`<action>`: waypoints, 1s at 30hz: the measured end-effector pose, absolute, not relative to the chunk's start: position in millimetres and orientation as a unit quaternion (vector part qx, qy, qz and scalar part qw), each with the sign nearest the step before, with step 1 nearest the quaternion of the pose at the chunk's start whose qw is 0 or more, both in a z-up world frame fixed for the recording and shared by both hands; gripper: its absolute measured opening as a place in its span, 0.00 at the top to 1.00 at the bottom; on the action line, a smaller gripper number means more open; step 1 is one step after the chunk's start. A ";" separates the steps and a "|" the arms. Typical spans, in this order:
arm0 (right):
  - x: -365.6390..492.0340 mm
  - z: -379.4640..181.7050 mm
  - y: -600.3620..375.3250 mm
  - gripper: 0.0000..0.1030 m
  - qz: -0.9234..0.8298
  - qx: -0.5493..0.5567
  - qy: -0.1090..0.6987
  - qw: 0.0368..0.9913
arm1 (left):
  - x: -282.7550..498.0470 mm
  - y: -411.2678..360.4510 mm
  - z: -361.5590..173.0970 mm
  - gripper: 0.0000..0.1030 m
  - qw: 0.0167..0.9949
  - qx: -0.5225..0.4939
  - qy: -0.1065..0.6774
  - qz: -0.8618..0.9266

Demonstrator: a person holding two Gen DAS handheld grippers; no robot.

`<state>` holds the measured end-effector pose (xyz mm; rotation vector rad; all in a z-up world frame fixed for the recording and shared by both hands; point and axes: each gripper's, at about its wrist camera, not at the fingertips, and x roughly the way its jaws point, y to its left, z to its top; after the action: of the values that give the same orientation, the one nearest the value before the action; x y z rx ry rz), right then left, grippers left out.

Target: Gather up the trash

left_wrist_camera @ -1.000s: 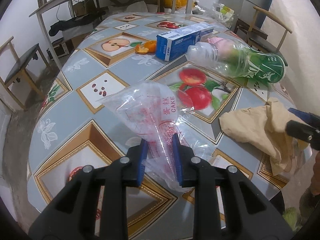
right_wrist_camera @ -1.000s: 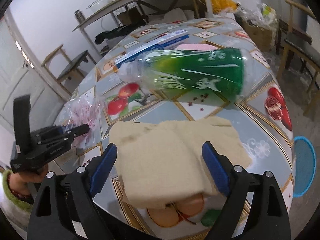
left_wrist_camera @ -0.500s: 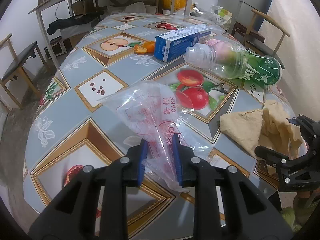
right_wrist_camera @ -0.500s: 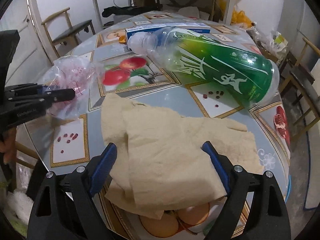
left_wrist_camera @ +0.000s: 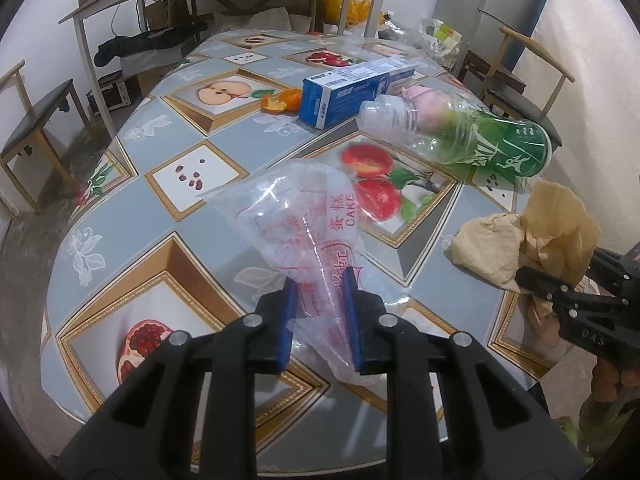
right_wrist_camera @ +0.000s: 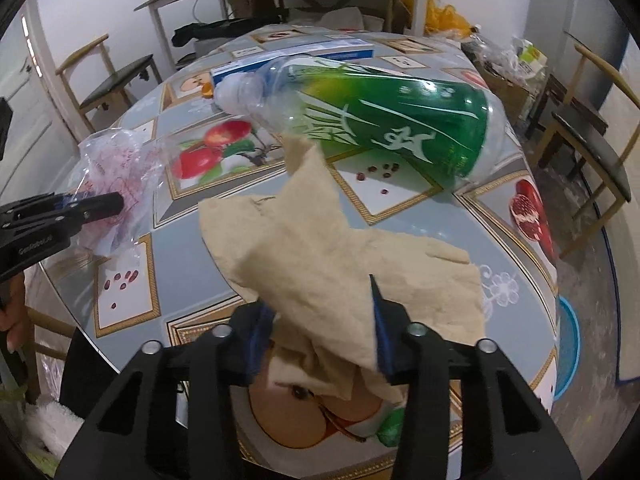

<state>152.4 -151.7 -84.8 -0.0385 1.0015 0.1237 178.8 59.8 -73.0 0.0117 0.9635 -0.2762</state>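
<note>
Pinching the clear plastic bag (left_wrist_camera: pixel 304 224) in our left tool (left_wrist_camera: pixel 318 308), we see nothing inside it; our right tool (right_wrist_camera: pixel 320 320) is closing on crumpled brown paper (right_wrist_camera: pixel 340 248), hiding the table (right_wrist_camera: pixel 460 216) beneath, the green bottle (right_wrist_camera: pixel 380 120) at twelve o'clock.

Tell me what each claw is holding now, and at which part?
Left claw: clear plastic bag, near end. Right claw, closing: beige paper towel, near edge bunched between its pads.

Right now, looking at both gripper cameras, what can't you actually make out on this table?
- Left wrist view: the pink thing behind the plastic bottle; the bottle hides most of it.
- Right wrist view: what lies under the beige paper; the paper and the right gripper, jaws closing on it, cover that.
- Either view: the blue box print is too small to read.
</note>
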 end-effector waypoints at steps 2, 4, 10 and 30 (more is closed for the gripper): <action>151.9 -84.1 -156.0 0.68 0.056 -0.008 0.481 0.875 | 176.7 58.6 -70.9 0.81 0.878 0.006 0.460 -0.132; 151.9 -83.8 -159.2 0.71 0.055 0.001 0.482 0.874 | 175.0 56.9 -68.0 0.81 0.879 0.007 0.458 -0.132; 151.1 -83.7 -169.7 0.83 0.057 0.035 0.484 0.873 | 169.8 54.8 -60.9 0.81 0.883 0.009 0.452 -0.129; 138.2 -58.1 -181.1 0.91 0.067 0.067 0.447 0.890 | 157.8 48.5 -36.0 0.81 0.898 0.025 0.422 -0.119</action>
<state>138.2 -181.1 -58.1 0.1397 0.9273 0.1397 157.8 48.5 -36.0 0.0514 0.8744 -0.2471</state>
